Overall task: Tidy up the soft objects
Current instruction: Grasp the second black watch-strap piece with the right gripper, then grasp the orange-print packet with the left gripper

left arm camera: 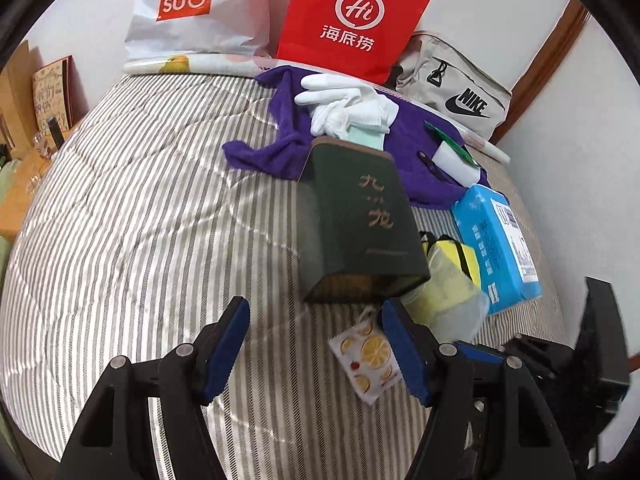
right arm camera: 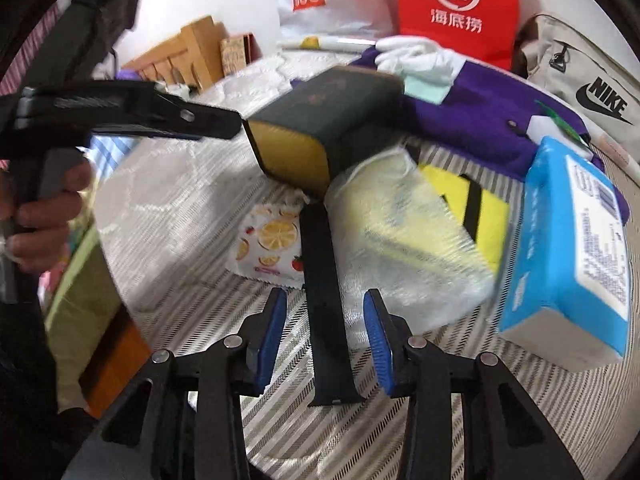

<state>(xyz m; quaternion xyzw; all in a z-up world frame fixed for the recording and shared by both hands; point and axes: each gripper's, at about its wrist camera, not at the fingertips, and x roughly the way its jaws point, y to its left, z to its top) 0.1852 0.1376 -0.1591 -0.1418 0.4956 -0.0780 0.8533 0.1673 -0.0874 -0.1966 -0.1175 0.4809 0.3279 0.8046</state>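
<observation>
A dark green box (left arm camera: 352, 220) with gold characters stands on the striped bed (left arm camera: 140, 200), open end toward me; it also shows in the right wrist view (right arm camera: 320, 120). Behind it lie white gloves (left arm camera: 344, 100) on a purple towel (left arm camera: 280, 148). A yellow cloth in a clear bag (right arm camera: 408, 236) and a blue tissue pack (right arm camera: 572, 240) lie to the right. A lemon-print sachet (left arm camera: 370, 356) lies between my left gripper's fingers. My left gripper (left arm camera: 316, 352) is open just short of the box. My right gripper (right arm camera: 326, 340) is open around a dark strap (right arm camera: 326, 312).
A red paper bag (left arm camera: 352, 16), a white Miniso bag (left arm camera: 188, 4) and a beige Nike bag (left arm camera: 452, 84) stand along the wall at the head of the bed. A wooden shelf (left arm camera: 24, 168) is at the left. The left part of the bedcover is bare.
</observation>
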